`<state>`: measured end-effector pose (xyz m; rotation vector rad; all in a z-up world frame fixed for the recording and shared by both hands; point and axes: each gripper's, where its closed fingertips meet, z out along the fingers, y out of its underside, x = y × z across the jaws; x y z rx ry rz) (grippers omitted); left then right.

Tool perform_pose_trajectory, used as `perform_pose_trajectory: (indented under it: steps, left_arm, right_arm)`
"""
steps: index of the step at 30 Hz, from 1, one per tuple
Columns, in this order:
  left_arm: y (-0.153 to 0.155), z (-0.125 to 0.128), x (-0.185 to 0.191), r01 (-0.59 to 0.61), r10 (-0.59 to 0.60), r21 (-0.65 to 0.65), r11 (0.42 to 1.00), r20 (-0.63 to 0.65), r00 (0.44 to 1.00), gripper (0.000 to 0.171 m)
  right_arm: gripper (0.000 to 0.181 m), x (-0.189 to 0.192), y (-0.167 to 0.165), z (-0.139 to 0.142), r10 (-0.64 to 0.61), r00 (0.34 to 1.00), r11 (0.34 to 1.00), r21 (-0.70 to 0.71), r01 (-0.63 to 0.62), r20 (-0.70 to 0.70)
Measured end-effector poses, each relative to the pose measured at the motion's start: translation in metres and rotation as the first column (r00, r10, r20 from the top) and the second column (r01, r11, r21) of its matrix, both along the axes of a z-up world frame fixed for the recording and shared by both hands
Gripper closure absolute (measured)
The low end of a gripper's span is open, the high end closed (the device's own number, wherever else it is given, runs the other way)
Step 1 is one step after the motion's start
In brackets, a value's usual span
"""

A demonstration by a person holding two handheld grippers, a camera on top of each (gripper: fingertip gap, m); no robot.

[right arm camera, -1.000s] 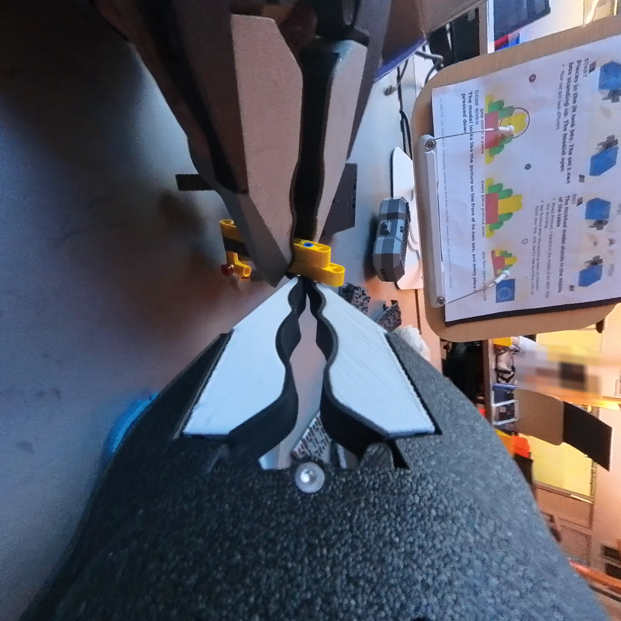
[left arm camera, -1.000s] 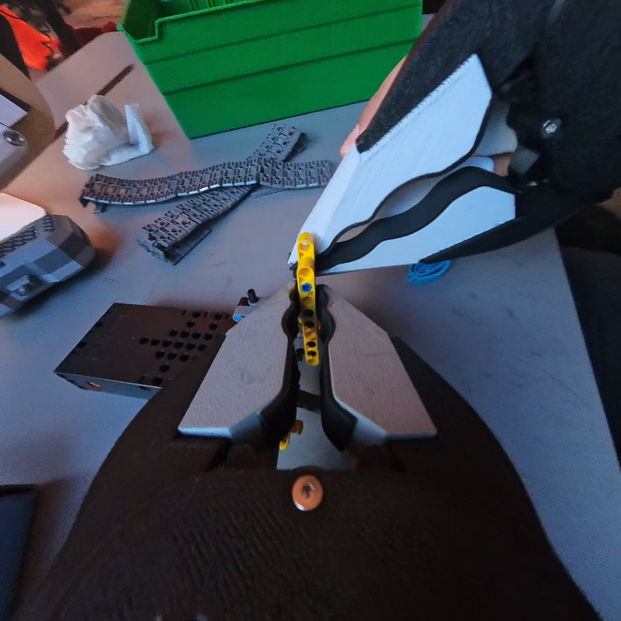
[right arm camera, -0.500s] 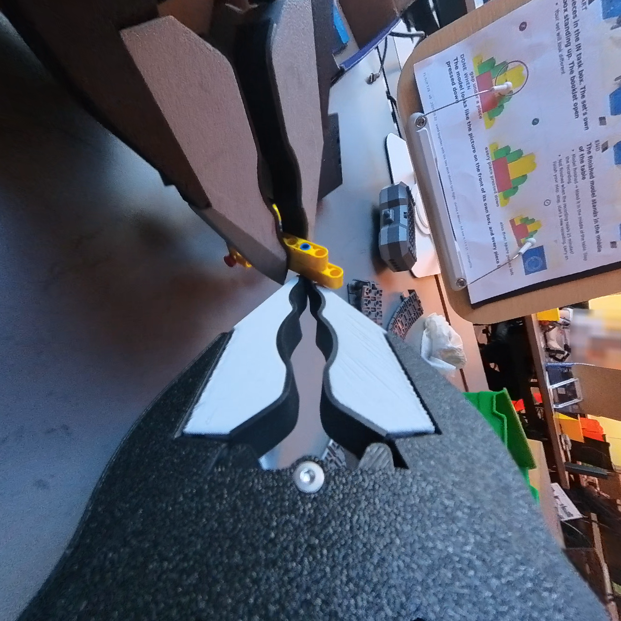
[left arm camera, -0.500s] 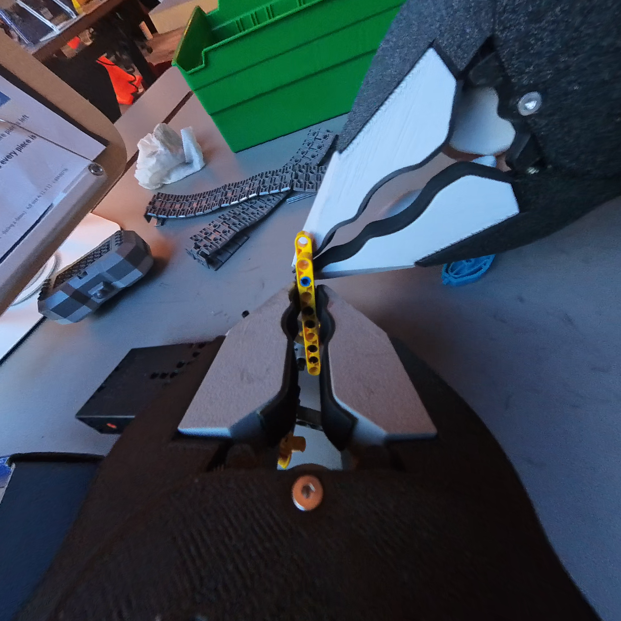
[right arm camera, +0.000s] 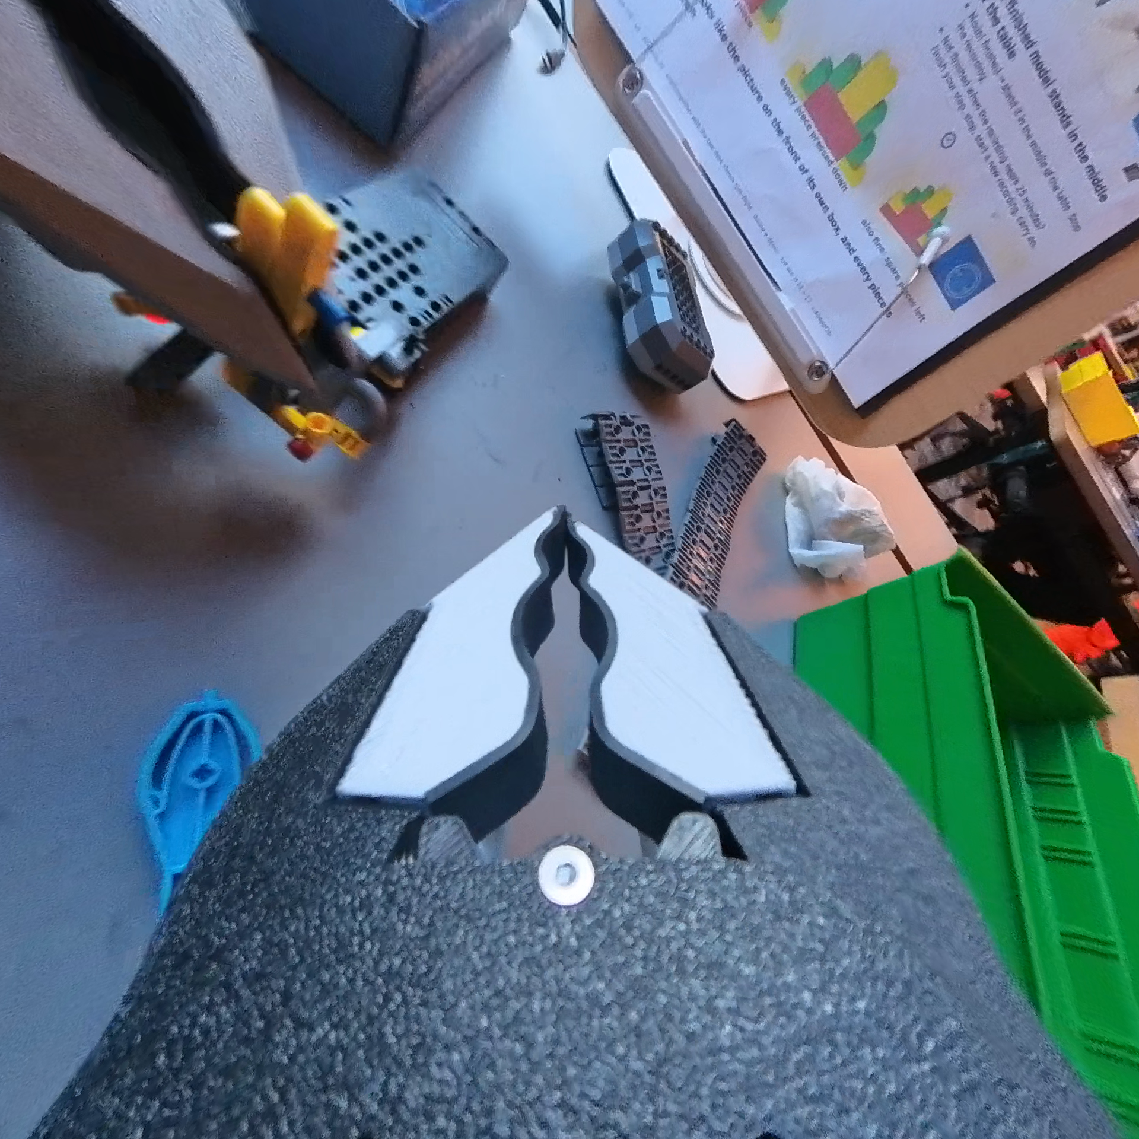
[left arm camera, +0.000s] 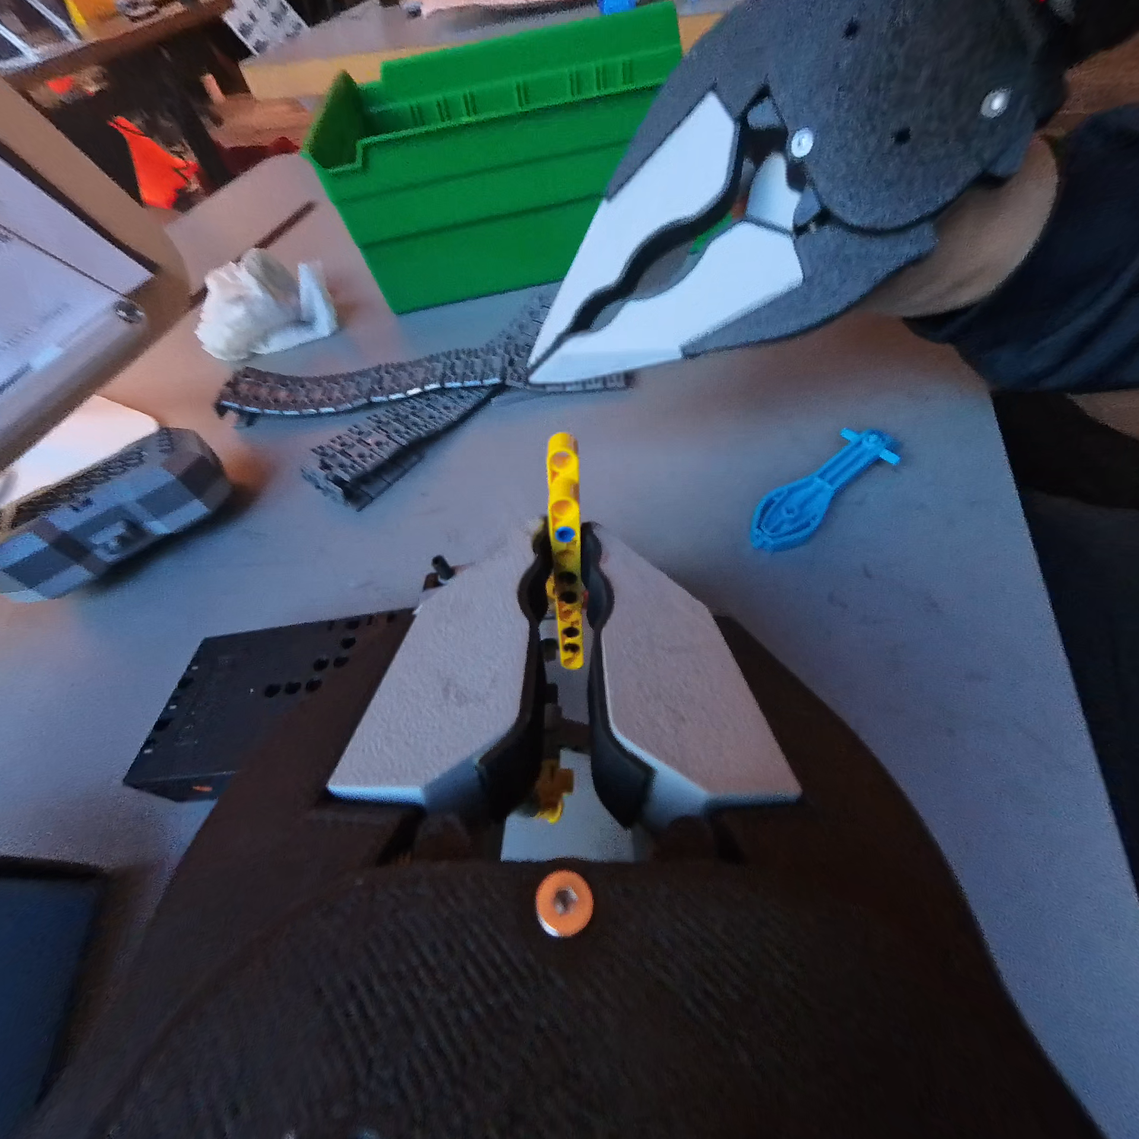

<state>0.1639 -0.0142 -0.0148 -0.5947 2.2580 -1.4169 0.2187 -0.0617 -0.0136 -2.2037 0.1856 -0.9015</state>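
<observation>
My left gripper (left arm camera: 564,539) is shut on a yellow beam with holes (left arm camera: 564,493), held upright above the grey table (left arm camera: 832,678); a blue pin sits in the beam. In the right wrist view the beam (right arm camera: 286,253) sticks out past a brown finger (right arm camera: 142,203), with small yellow and red parts (right arm camera: 317,431) hanging below. My right gripper (right arm camera: 566,533) is shut and empty, apart from the beam. It also shows in the left wrist view (left arm camera: 536,370), above dark track pieces (left arm camera: 382,382).
A green bin (left arm camera: 493,172) stands at the back. On the table lie a blue tool (left arm camera: 813,493), a crumpled tissue (left arm camera: 259,302), a grey block (left arm camera: 105,518) and a black perforated plate (left arm camera: 259,696). An instruction board (right arm camera: 863,154) stands at the side. The grippers' ends are close to 8 centimeters from one another.
My right gripper has pulled back from the beam's tip and now hangs over the tracks. My left gripper still holds the beam.
</observation>
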Motion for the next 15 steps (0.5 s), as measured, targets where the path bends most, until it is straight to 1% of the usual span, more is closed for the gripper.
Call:
perform_pose_trajectory:
  steps: [2,5,8,10,12,15]
  left_arm:
    - [0.001,-0.005,-0.001,0.005,-0.005,-0.001,1.000,-0.017,1.000,0.166]
    - [0.000,-0.002,0.003,0.012,-0.013,-0.029,0.999,-0.019,1.000,0.166]
    - [-0.001,-0.009,0.001,0.040,-0.040,-0.017,0.999,-0.046,0.998,0.166]
    - [-0.001,-0.007,0.001,0.049,-0.051,-0.039,0.998,-0.047,0.998,0.166]
    - [-0.002,-0.003,-0.002,0.074,-0.078,-0.074,0.995,-0.054,0.995,0.166]
    - [-0.002,0.012,-0.009,0.159,-0.174,-0.206,0.966,-0.059,0.983,0.166]
  right_arm:
    - [0.181,-0.006,0.001,-0.003,0.020,1.000,1.000,-0.004,-0.020,0.000]
    - [0.181,-0.013,0.003,-0.013,0.026,0.999,0.999,-0.018,-0.027,-0.043]
    - [0.181,-0.023,0.014,-0.008,0.055,0.994,0.996,0.071,-0.048,-0.095]
    - [0.181,-0.031,0.022,-0.004,0.089,0.988,0.989,0.127,-0.073,-0.126]
    - [0.173,-0.041,0.031,0.002,0.144,0.981,0.978,0.169,-0.120,-0.133]
    - [0.172,-0.053,0.038,0.012,0.189,0.978,0.967,0.192,-0.169,-0.093]
